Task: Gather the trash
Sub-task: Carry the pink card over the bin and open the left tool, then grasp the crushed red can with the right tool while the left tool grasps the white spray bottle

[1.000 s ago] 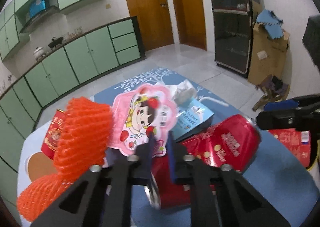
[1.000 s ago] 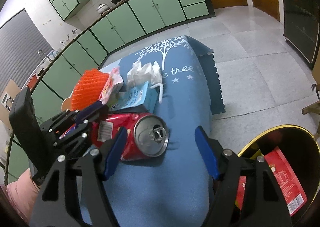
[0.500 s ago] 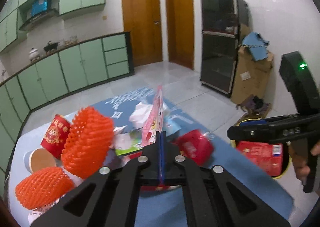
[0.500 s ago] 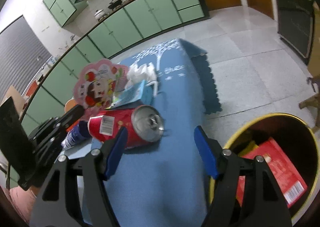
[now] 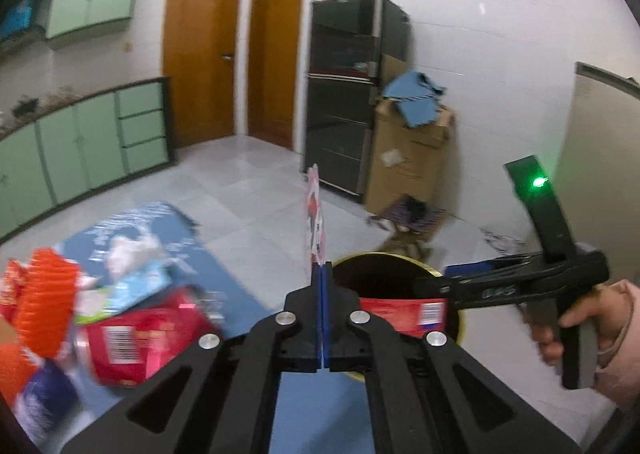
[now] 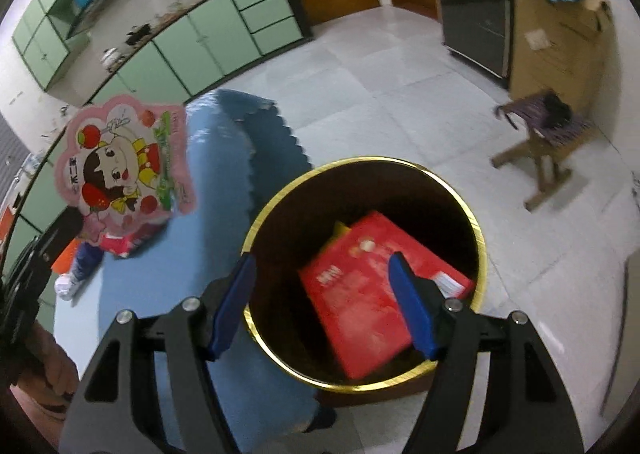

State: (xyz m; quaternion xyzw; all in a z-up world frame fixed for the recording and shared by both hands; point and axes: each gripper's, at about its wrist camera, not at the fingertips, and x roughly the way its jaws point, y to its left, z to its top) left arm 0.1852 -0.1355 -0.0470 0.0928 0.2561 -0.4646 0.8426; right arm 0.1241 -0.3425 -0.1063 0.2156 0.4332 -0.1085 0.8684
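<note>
Pink flower-shaped cartoon-girl wrapper (image 6: 128, 161) stands pinched in left hand-held gripper (image 5: 321, 274).

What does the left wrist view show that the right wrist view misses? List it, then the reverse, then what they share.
Only the left wrist view: the right gripper from the side with the hand gripping it, and the orange foam nets beside a crushed red can on the table.

Only the right wrist view: the printed face of the pink cartoon wrapper, and the bin's full gold rim.

Both: the wrapper pinched in the left gripper, the bin, the red packet inside it, the blue tablecloth.
</note>
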